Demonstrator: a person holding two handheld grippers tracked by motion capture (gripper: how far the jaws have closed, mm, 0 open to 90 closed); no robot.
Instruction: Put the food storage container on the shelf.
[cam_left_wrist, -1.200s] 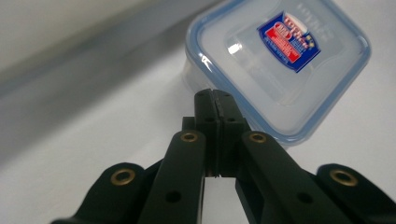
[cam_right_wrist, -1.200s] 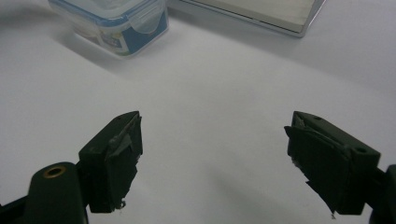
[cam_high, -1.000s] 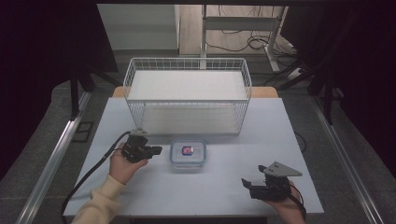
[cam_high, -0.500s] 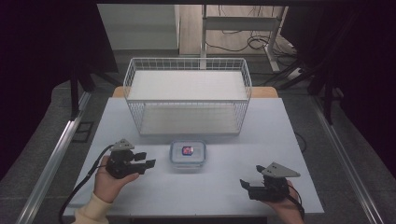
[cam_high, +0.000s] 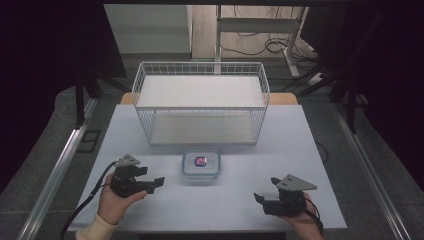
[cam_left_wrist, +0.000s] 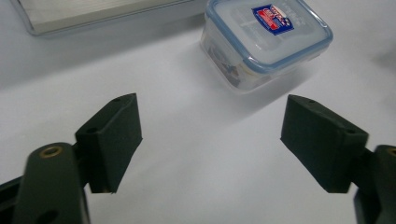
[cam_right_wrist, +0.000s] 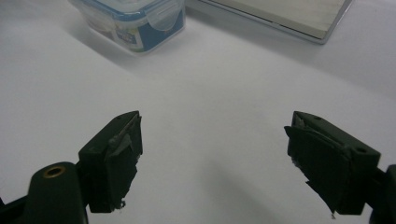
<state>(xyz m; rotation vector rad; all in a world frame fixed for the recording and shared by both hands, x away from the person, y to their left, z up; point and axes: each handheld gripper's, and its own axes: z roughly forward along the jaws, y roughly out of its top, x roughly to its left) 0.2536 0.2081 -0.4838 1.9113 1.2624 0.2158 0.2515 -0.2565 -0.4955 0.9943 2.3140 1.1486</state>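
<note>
We have a small clear food container (cam_high: 201, 165) with a blue-rimmed snap lid sitting on the white table (cam_high: 310, 150), near the middle and just on our side of the white wire basket (cam_high: 200, 102), apart from it. Our left gripper (cam_high: 159, 181) rests to the left of the container, pointing toward it; its jaws have just been opening, and in the left gripper view they stand wide with only bare table between them, the container (cam_left_wrist: 266, 39) lying ahead and to the right. Our right gripper (cam_high: 258, 198) sits near the right front of the table, well apart from the container, jaws spread wide and empty too; the right gripper view shows the container (cam_right_wrist: 135, 21) far off to the upper left. We judge the step in hand to be the approach for a grasp. To do it well, we should swing the left gripper until the container is centred between its jaws, come in low and level, and close on the straight side walls rather than the rounded corners or the lid clips, so that the box neither twists nor slides on the smooth table.
</note>
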